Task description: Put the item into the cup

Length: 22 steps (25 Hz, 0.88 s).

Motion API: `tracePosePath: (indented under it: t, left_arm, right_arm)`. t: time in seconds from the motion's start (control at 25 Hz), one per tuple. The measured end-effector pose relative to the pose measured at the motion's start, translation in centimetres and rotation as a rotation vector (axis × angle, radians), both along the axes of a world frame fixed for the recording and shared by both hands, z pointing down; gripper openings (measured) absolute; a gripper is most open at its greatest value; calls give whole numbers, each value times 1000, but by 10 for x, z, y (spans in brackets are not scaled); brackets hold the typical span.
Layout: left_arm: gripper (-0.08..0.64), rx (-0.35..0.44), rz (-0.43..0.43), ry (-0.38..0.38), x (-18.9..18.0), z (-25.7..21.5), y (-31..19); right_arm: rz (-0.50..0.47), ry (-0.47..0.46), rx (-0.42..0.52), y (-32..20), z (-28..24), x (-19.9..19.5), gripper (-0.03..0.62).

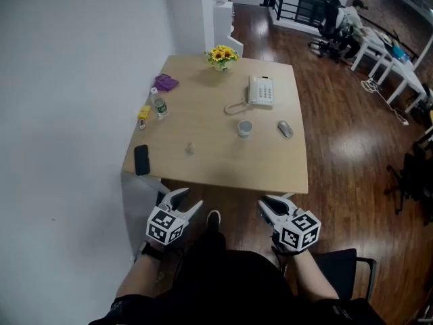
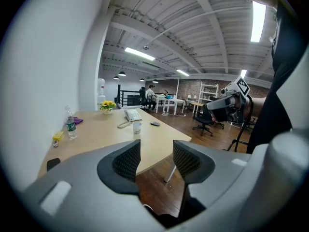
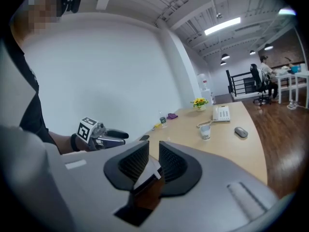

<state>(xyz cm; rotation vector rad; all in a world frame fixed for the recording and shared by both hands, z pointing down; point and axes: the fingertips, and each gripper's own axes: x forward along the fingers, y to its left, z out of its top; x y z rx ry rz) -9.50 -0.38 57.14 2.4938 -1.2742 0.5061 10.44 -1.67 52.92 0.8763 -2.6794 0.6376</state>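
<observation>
Grippers both sit low in the head view, off the near edge of the table (image 1: 223, 171) and over the person's lap. The left gripper (image 1: 187, 199) is at 7 o'clock and the right gripper (image 1: 274, 202) at 5 o'clock.

Left gripper view: jaws well apart, nothing between them, only wood floor (image 1: 352, 147) and the table corner beyond. Right gripper view: jaws narrowly apart, not clamped on anything.

The cup (image 1: 244, 128) stands upright near the table's middle, white, untouched. The small grey item (image 1: 190, 148) lies on the tabletop at 8 o'clock of the cup, apart from it. It is too small to say what it is.

Other things on the table, placed from the cup:
- mouse (image 1: 285, 128) at 3 o'clock, near
- telephone (image 1: 261, 91) at 1 o'clock, its cord curling toward the cup
- flowers (image 1: 222, 56) at 11 o'clock, at the far edge
- bottle (image 1: 159, 104) at 10 o'clock by the wall side, upright
- yellow thing (image 1: 143, 112) just beside the bottle
- purple cloth (image 1: 166, 82) farther back
- black phone (image 1: 141, 159) at 8 o'clock, on the near left corner
</observation>
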Motion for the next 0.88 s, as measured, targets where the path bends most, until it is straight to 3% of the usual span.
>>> tracePosePath:
  t: [0.16, 0.52, 0.72, 0.88]
  left_arm:
    - [201, -25, 20, -1, -18, 17, -57]
    - [198, -87, 147, -71, -47, 57, -166]
    - [198, -121, 132, -163, -69, 87, -214]
    - [194, -209, 85, -233, -89, 125, -240]
  right_arm:
    - [6, 71, 18, -49, 11, -20, 74]
    - [72, 87, 9, -148, 11, -71, 74]
    - [47, 104, 32, -172, 8, -88, 74]
    - [17, 106, 20, -179, 16, -92, 75]
